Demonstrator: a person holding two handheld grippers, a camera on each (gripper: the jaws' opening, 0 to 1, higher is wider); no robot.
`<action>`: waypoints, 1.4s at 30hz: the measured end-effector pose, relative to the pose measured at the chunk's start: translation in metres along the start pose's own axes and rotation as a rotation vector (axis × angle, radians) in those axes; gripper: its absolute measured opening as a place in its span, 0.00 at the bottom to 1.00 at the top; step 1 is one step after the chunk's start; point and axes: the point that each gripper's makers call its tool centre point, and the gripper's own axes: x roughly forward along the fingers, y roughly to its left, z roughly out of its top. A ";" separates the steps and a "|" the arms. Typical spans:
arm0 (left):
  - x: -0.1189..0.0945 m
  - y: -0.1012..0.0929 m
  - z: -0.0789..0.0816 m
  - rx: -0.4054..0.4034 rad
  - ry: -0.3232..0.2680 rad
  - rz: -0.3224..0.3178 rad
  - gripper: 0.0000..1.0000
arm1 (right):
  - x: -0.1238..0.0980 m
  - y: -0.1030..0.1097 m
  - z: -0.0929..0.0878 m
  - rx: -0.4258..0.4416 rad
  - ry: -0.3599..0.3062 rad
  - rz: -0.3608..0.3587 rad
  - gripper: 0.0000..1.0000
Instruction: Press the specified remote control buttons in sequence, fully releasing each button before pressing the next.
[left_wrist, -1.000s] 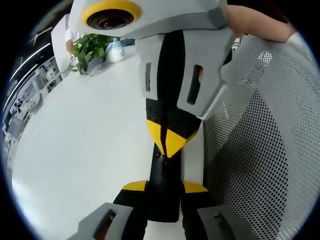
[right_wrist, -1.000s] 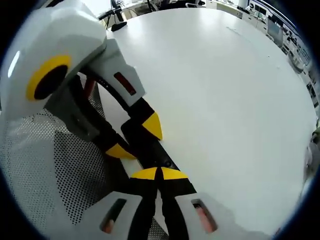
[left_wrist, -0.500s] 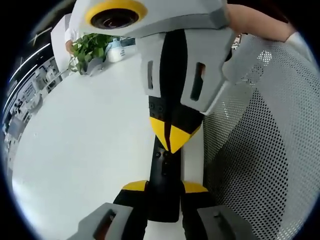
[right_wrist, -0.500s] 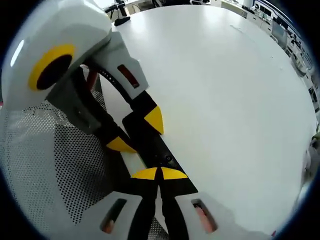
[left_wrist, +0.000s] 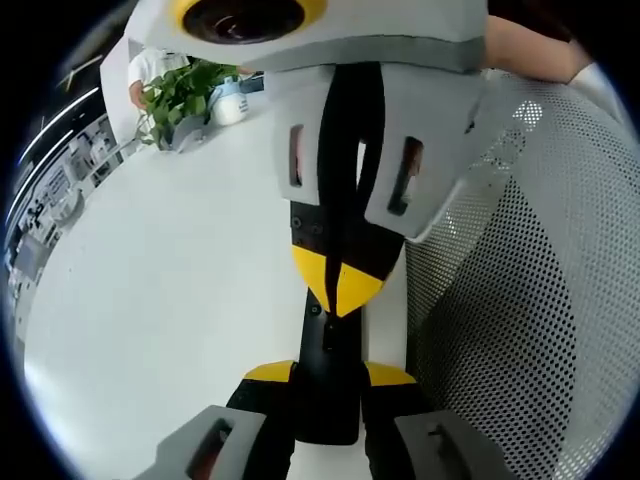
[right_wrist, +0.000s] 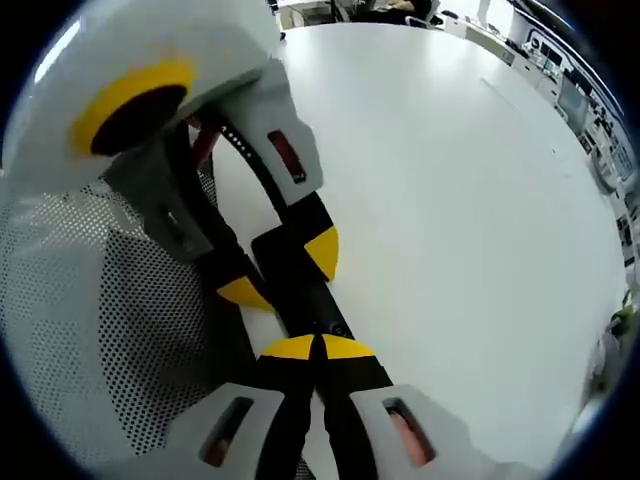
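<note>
A slim black remote (left_wrist: 327, 345) lies along the white table's edge. In the left gripper view my left gripper (left_wrist: 328, 374) is shut on the remote's near end, one yellow tip on each side. My right gripper (left_wrist: 340, 287) comes down from the top, shut, its joined yellow tips resting on the remote's face beside a small button. In the right gripper view the right gripper (right_wrist: 320, 347) is shut with its tips on the remote (right_wrist: 305, 292). The left gripper (right_wrist: 283, 270) clamps the remote from the upper left.
The white table (left_wrist: 170, 260) spreads out to the left. A potted plant (left_wrist: 180, 95) and a white bottle (left_wrist: 232, 100) stand at its far end. A grey mesh chair back (left_wrist: 520, 300) sits close beside the remote. A person's hand (left_wrist: 530, 50) holds the right gripper.
The right gripper's body has tilted nearer to the left camera, its tips staying on the remote. The left gripper keeps its hold.
</note>
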 end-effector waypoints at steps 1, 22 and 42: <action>0.000 0.000 0.000 -0.001 -0.001 -0.001 0.25 | 0.001 0.001 0.000 -0.009 -0.002 -0.001 0.00; -0.001 0.000 0.000 0.005 -0.001 -0.008 0.25 | 0.001 0.012 -0.005 0.132 0.023 0.097 0.00; 0.001 0.001 0.001 0.006 -0.002 -0.011 0.25 | 0.004 0.013 -0.003 0.122 0.026 0.094 0.00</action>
